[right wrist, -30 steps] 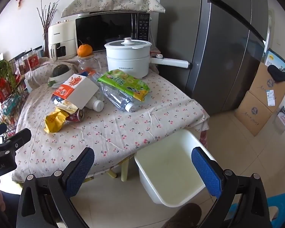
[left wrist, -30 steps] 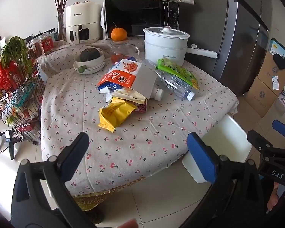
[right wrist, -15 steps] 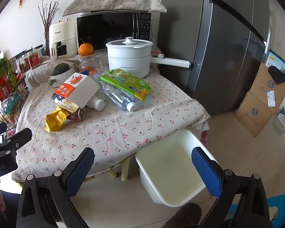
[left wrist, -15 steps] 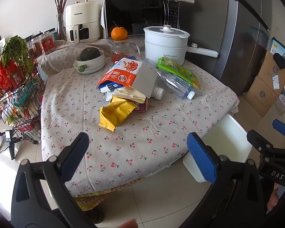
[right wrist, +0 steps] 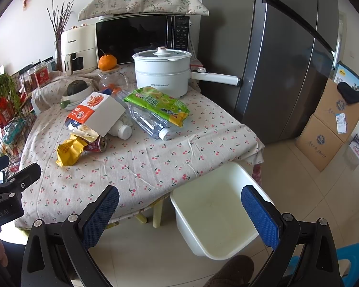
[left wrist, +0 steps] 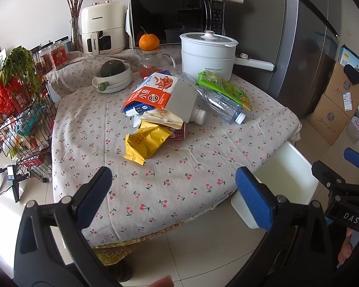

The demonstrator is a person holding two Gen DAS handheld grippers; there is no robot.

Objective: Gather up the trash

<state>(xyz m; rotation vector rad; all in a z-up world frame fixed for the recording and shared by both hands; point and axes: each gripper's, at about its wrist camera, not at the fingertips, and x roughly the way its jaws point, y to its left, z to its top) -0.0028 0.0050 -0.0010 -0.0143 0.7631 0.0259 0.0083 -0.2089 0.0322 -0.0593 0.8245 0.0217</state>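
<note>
Trash lies in a heap on the cherry-print tablecloth (left wrist: 155, 179): a yellow snack bag (left wrist: 146, 142), a red can (right wrist: 97, 144), an orange and white carton (left wrist: 160, 95), a white bottle (left wrist: 198, 116), a clear plastic bottle (left wrist: 222, 104) and a green wrapper (left wrist: 223, 89). An empty white bin (right wrist: 215, 212) stands on the floor by the table's near corner. My left gripper (left wrist: 173, 191) is open and empty, in front of the table edge. My right gripper (right wrist: 179, 212) is open and empty, above the floor near the bin.
A white electric pot (right wrist: 164, 71), a microwave (right wrist: 141, 39), an air fryer (left wrist: 103, 27), an orange on a glass jar (left wrist: 148, 41) and a bowl with a squash (left wrist: 112, 76) stand at the back. A fridge (right wrist: 282, 59) and cardboard boxes (right wrist: 330, 124) are at the right, a wire rack (left wrist: 14, 119) at the left.
Both views have drifted slightly closer to the table. The grippers stay open and nothing on the table has moved.
</note>
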